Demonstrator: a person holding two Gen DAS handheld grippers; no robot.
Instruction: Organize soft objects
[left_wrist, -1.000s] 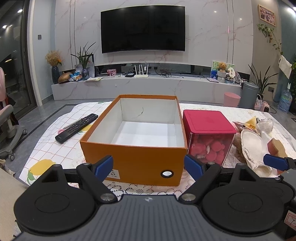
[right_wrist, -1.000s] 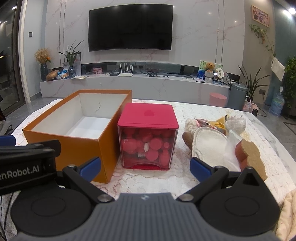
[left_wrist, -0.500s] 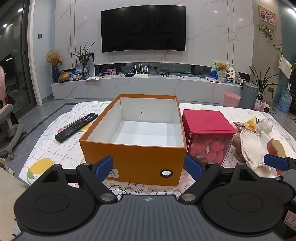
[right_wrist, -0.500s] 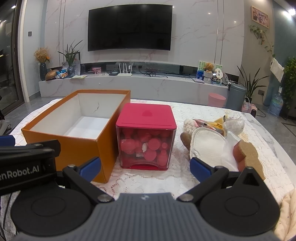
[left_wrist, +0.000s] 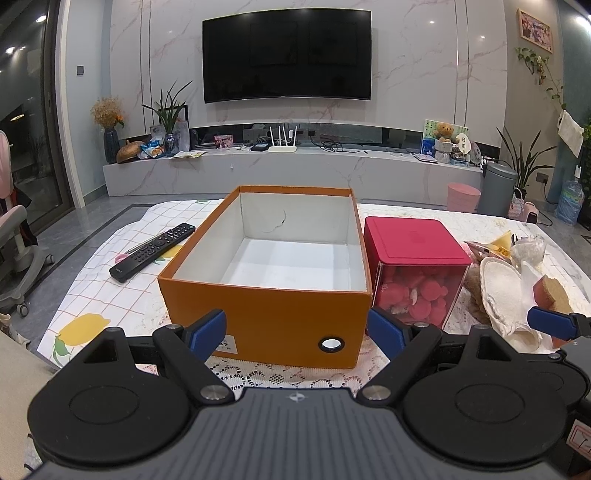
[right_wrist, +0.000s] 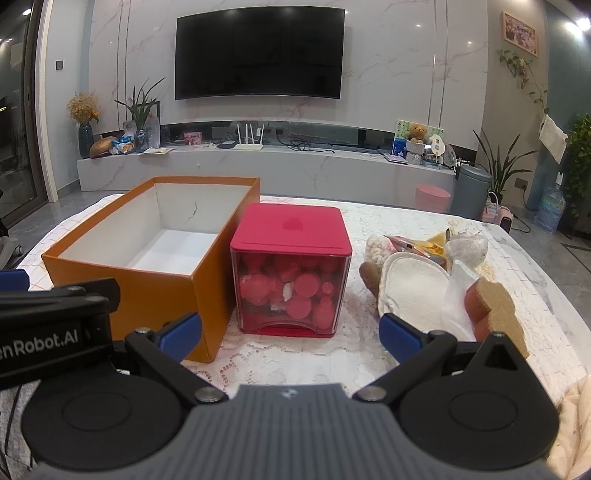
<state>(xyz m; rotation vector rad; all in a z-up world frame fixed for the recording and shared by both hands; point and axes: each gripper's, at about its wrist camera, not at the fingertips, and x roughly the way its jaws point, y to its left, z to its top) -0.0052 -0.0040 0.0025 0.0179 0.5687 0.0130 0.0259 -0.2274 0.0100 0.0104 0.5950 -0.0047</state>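
While both pairs of tongs are held low at the near edge of the lace-covered counter (right_wrist: 332, 354), nothing is gripped by either. The left tongs (left_wrist: 297, 330) are spread wide, their blue-padded fingertips (left_wrist: 207, 332) set apart in front of the near wall of the open orange cardboard box with a white lining (left_wrist: 266, 317), without any contact that can be made out. The right tongs (right_wrist: 290, 338) are likewise parted, and between their tips the clear cube container with a red lid (right_wrist: 291, 258) is framed; it is filled with red round pieces and stands just beside the right wall of the orange box. The box is seen to be empty. To the right of the cube, the soft objects are heaped together on the counter: a cream, fleece-lined slipper-like piece (right_wrist: 413, 291), a brown cork-faced sponge with an orange edge (right_wrist: 495, 310), a knobbly white plush piece (right_wrist: 376, 245) and some crinkled clear wrapping (right_wrist: 467, 243) (what lies under the heap cannot be told). A black remote control (left_wrist: 153, 251) is laid on the checked cloth to the left of the box, well apart from the heap. A pale quilted fabric (right_wrist: 570, 435) is glimpsed at the lower right corner of the right wrist view.
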